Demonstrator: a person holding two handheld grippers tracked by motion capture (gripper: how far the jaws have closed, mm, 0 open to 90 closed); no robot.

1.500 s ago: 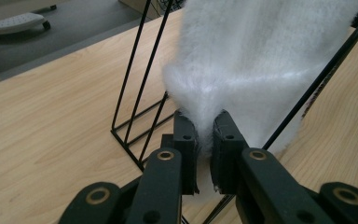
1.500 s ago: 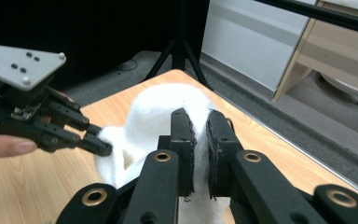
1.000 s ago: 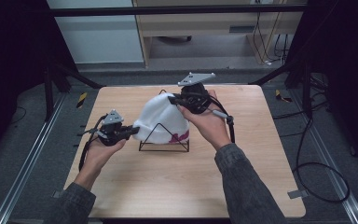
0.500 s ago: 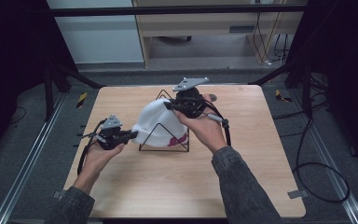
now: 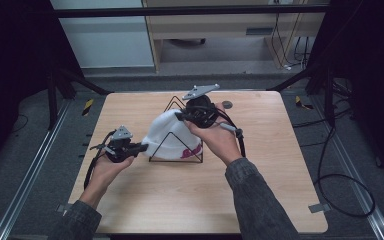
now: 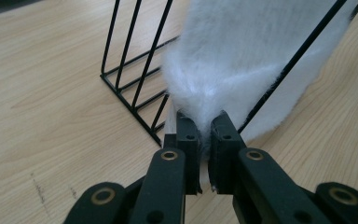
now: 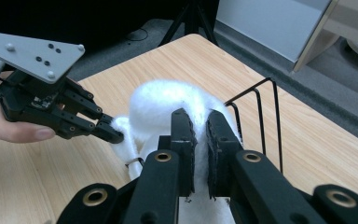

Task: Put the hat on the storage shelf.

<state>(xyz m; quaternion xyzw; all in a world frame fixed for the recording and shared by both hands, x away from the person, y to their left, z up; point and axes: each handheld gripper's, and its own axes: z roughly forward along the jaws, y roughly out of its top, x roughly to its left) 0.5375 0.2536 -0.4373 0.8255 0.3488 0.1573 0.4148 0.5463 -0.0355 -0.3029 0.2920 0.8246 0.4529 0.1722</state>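
A white fluffy hat (image 5: pixel 166 131) is draped over a black triangular wire rack (image 5: pixel 176 161) in the middle of the wooden table (image 5: pixel 260 180). My left gripper (image 5: pixel 142 146) is shut on the hat's lower left edge, close to the tabletop. In the left gripper view the hat's fabric (image 6: pixel 242 51) is bunched between the jaws of the left gripper (image 6: pixel 204 126), beside the rack (image 6: pixel 130 107). My right gripper (image 5: pixel 180 116) is shut on the hat's top right part. The right gripper view has the right gripper (image 7: pixel 199 121) pinching the hat (image 7: pixel 168 100), with the left gripper (image 7: pixel 114 135) beyond.
A small dark round disc (image 5: pixel 227 105) lies on the table behind the right hand. Bare wood spreads in front of the rack and to its right. Cables (image 5: pixel 330 175) trail on the floor at the right, beyond the table edge.
The right gripper has shifted slightly left and towards me with the hat still in it. The left gripper has hardly moved and keeps its hold.
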